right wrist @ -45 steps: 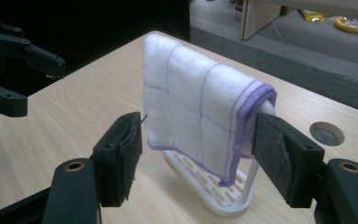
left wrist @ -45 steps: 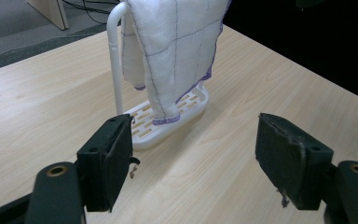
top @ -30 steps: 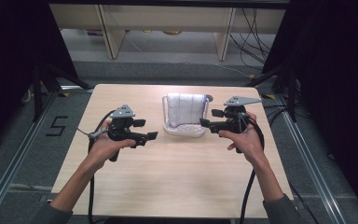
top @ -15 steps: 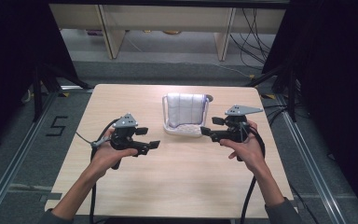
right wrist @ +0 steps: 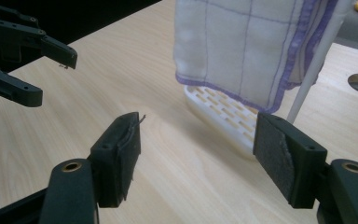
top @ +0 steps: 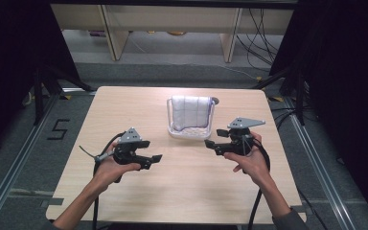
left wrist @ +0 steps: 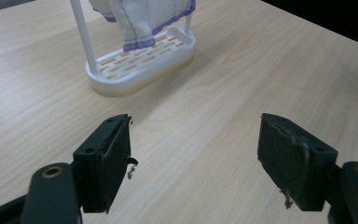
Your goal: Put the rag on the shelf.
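1. A white cloth (top: 189,113) with thin purple lines and a purple hem hung over a small white rack (top: 189,131) that stood toward the far middle of the wooden table (top: 182,191).

2. The person's left gripper (top: 154,151) was held above the table on the near left, well apart from the rack, with its jaws pointing toward the middle of the table. The rack stood farther off and to that gripper's right.

3. Seen along that gripper's own jaws, the left gripper (left wrist: 193,161) stood released, both pads wide apart with only bare tabletop between them. The rack's slotted base (left wrist: 142,63) lay ahead and a little left of the gap, with the cloth's lower corner (left wrist: 140,23) hanging over it.

4. The right gripper (top: 214,139) was held just beside the rack's near right corner, its jaws pointing left toward the rack's front edge, without touching it.

5. In the right gripper's own view it (right wrist: 196,151) was likewise released, holding nothing. The cloth (right wrist: 247,46) hung just ahead of and above the gap, its purple hem ending short of the pads. The rack's base (right wrist: 221,119) reached down behind the right-hand jaw, and a white upright (right wrist: 314,70) rose beside the cloth.

6. The left gripper (right wrist: 37,65) showed farther off in that view, also open.
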